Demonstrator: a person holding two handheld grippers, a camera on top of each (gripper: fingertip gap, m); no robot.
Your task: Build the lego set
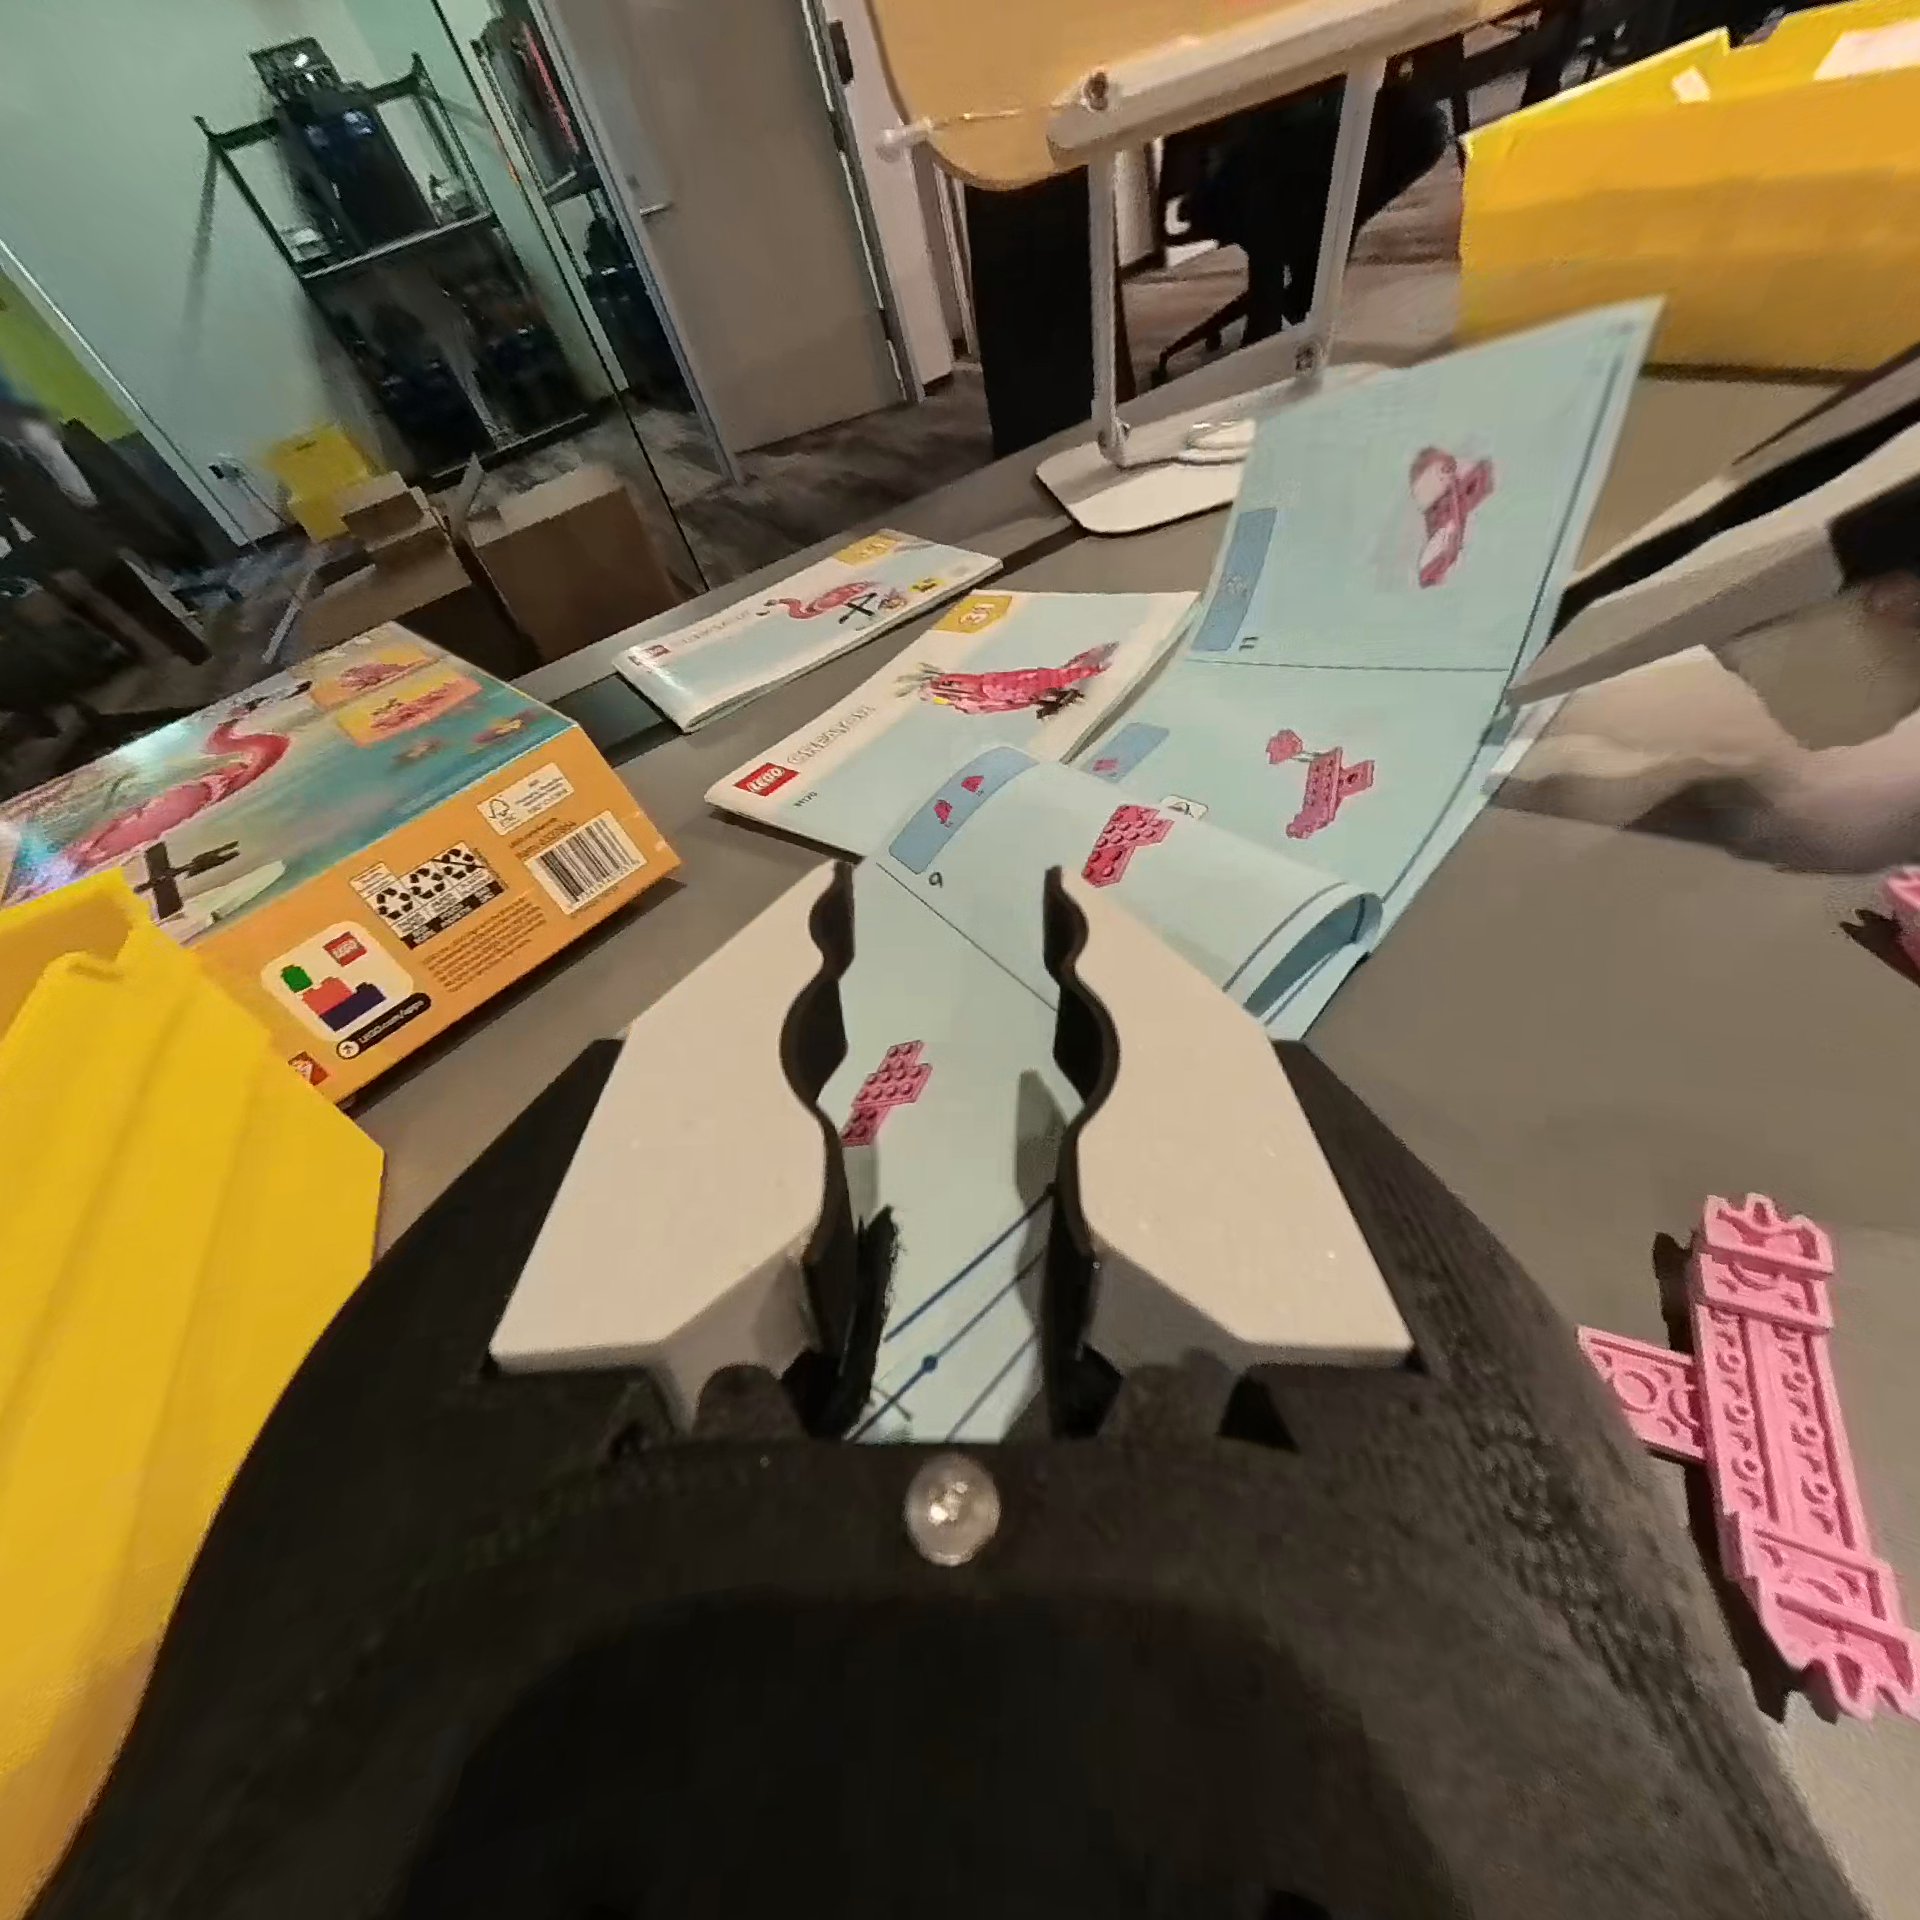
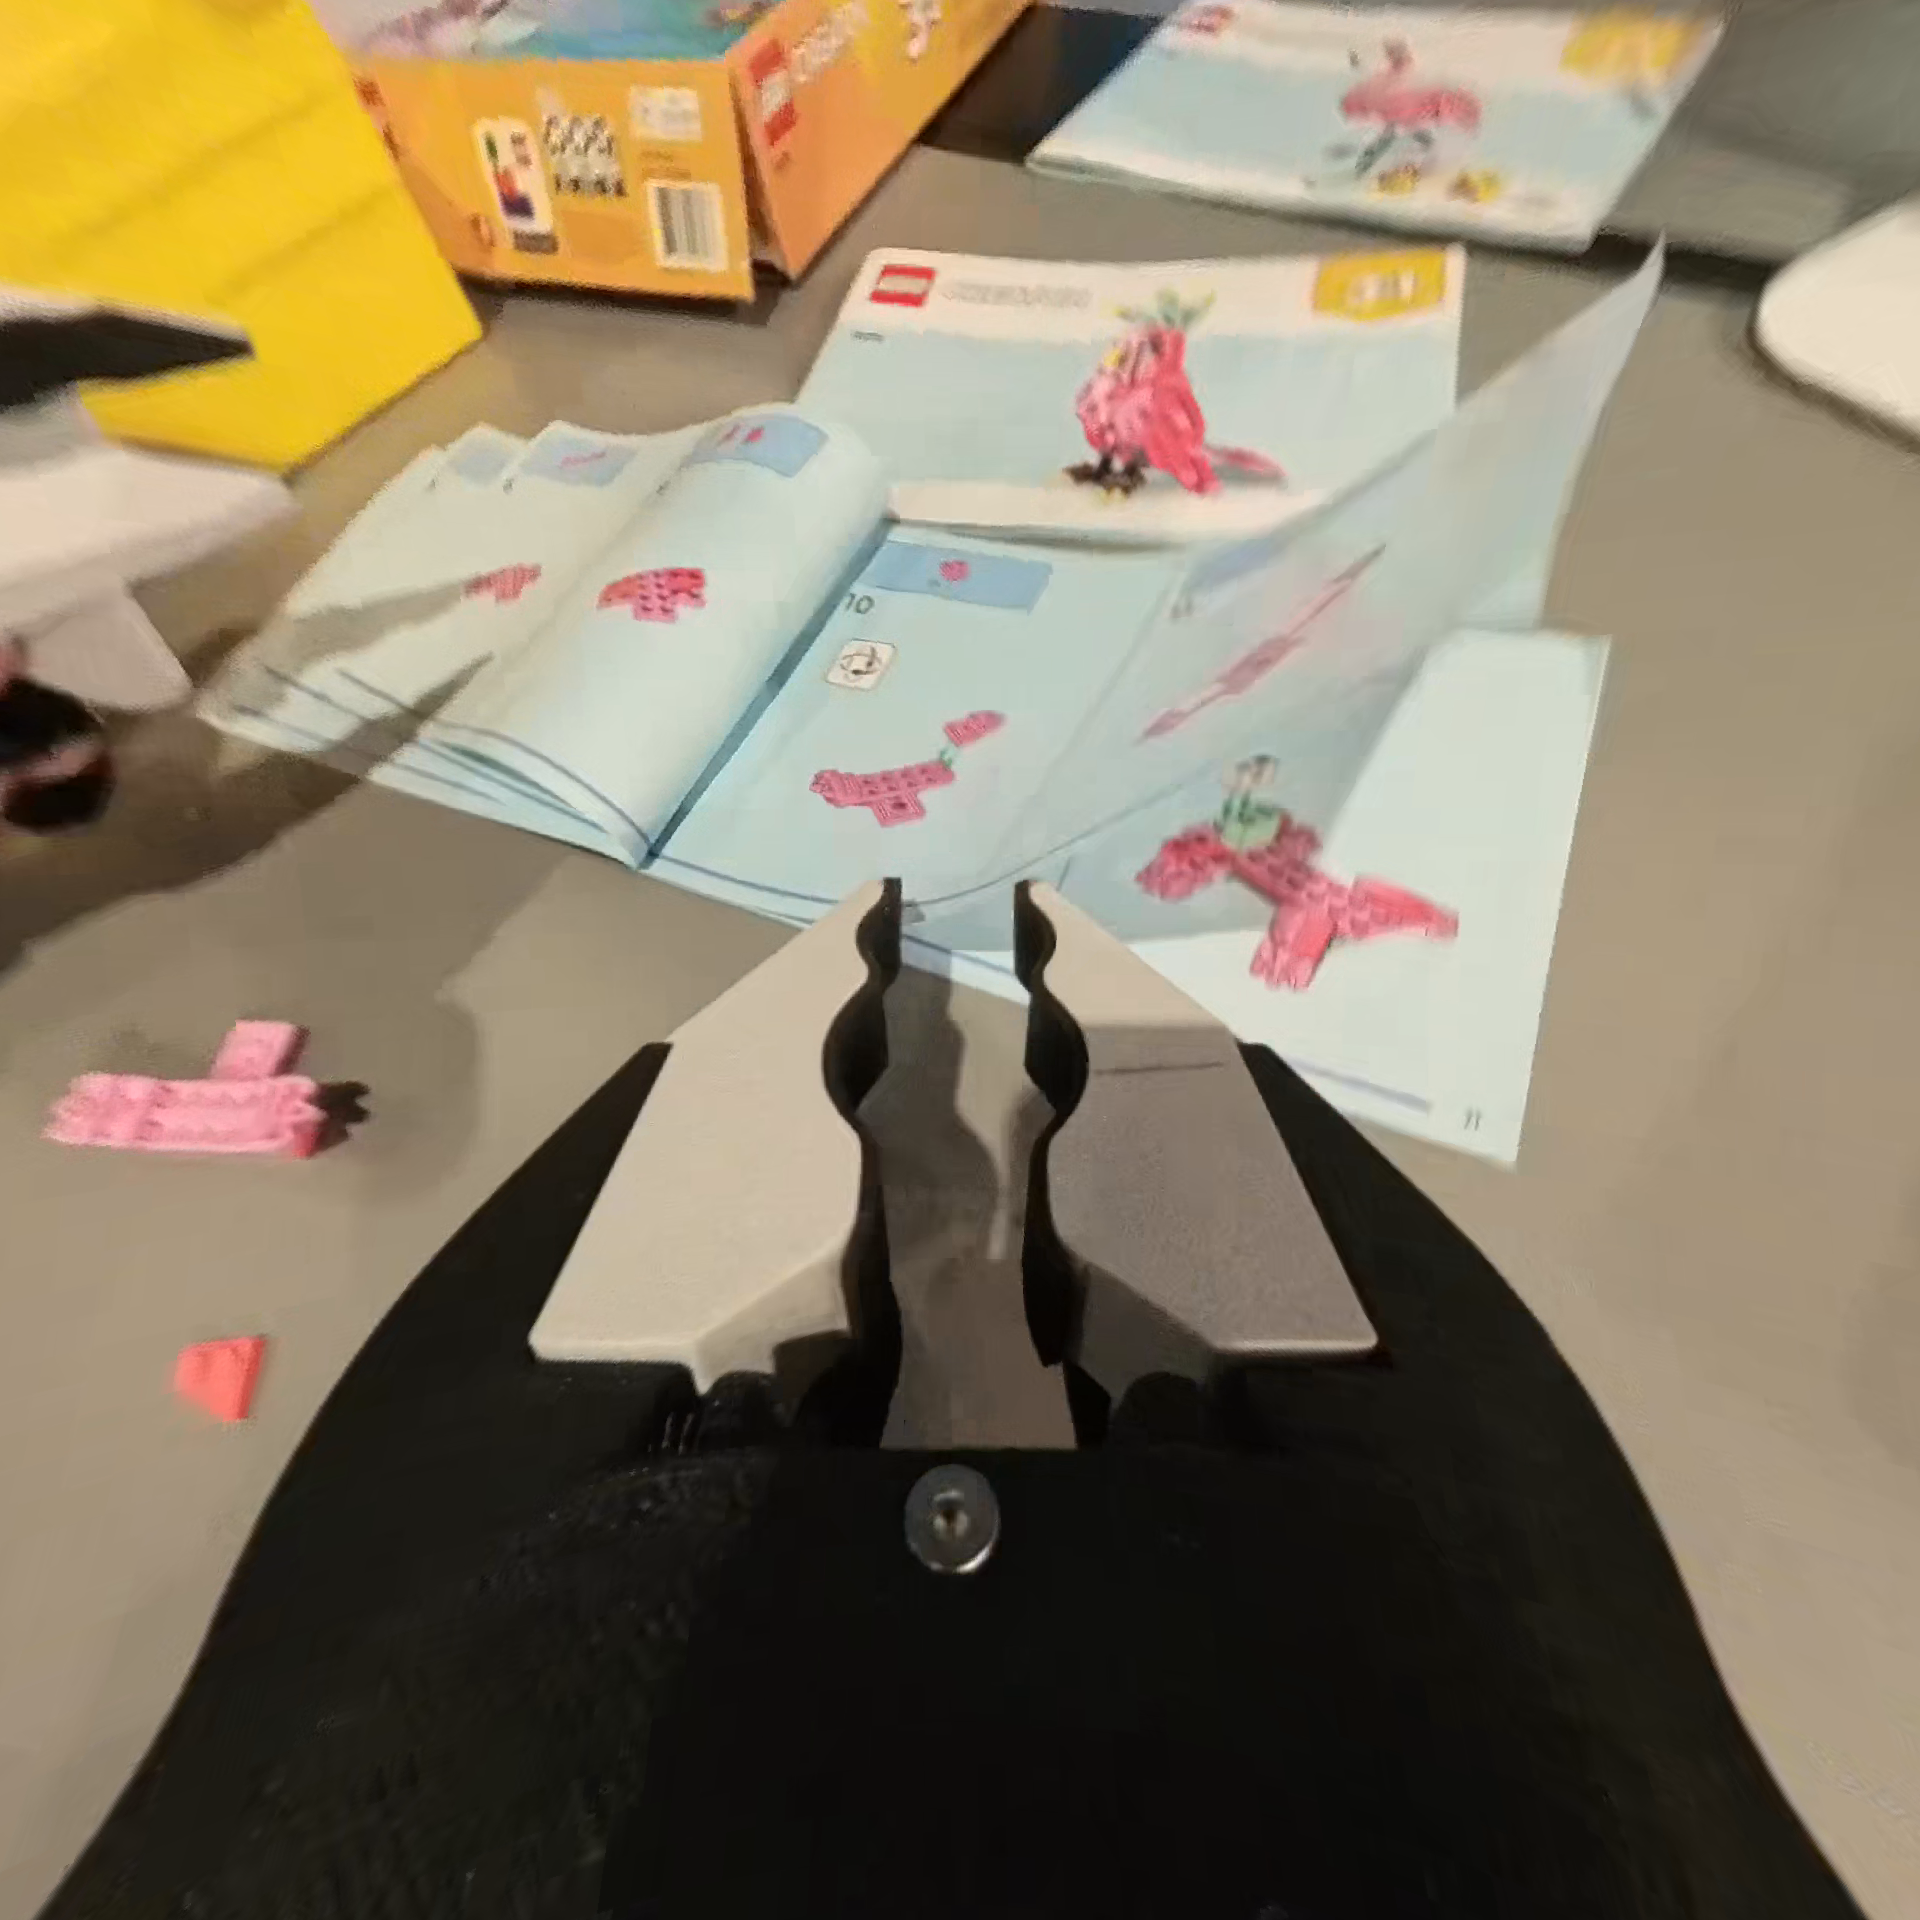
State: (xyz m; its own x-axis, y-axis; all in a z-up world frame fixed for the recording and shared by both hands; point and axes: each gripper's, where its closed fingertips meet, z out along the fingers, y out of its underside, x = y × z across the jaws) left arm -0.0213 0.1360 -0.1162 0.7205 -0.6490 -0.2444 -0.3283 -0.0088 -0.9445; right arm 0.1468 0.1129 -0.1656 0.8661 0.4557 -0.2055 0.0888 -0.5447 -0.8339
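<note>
- Booklet (image 2: 790,727) open on table (image 2: 623,935), one page (image 2: 1403,623) standing up mid-turn, far of right gripper (image 2: 954,896).
- Right fingers parted, empty; left gripper (image 1: 948,883) likewise released, over booklet.
- Pink build (image 2: 197,1107) lies near left; loose wedge (image 2: 220,1377) nearer.
- Judgement: flatten page gently before picking the next piece.

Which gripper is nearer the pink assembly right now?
Left. The left gripper hangs over the open booklet, with the pink assembly close at its right. The right gripper points at the booklet, farther off.
</note>
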